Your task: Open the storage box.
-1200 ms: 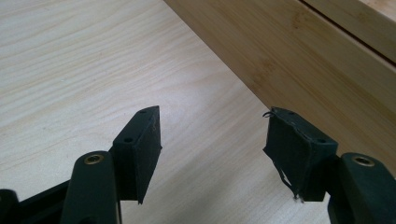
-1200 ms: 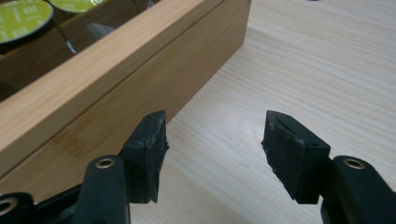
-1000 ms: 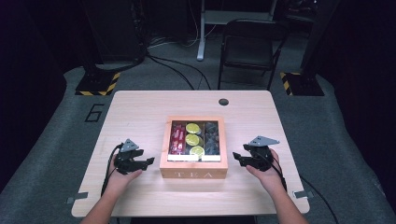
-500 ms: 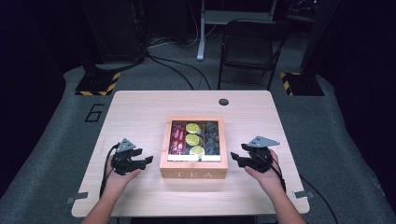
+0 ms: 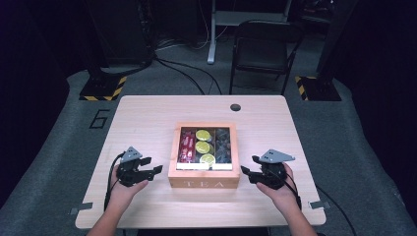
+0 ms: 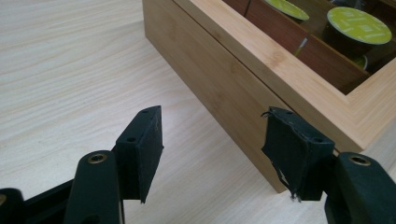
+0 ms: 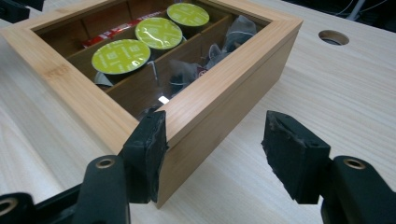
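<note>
1. My left gripper (image 5: 151,170) sits just left of the wooden tea box (image 5: 204,184), released, with only bare tabletop between its black jaws. In the left gripper view the box's near corner stands just past the right-hand jaw, close but not touching as far as I can tell.
2. My right gripper (image 5: 247,172) mirrors it at the box's right side, also released. In the right gripper view its jaws straddle the box's near corner; one pad overlaps the rim, and I cannot tell whether it touches.
3. I judge both grippers flank the box so I can steady or open it from each side.
4. The tea box (image 7: 196,116) lies at the table's middle, near my edge. It is square, of pale smooth bamboo, with a glazed lid.
5. Through the lid (image 7: 154,70) I see round lime-green capsules (image 7: 158,32), red sachets (image 5: 187,145) and dark tea bags (image 7: 236,32) in separate compartments.
6. The table (image 5: 147,118) is light wood grain with a round cable hole (image 5: 235,107).
</note>
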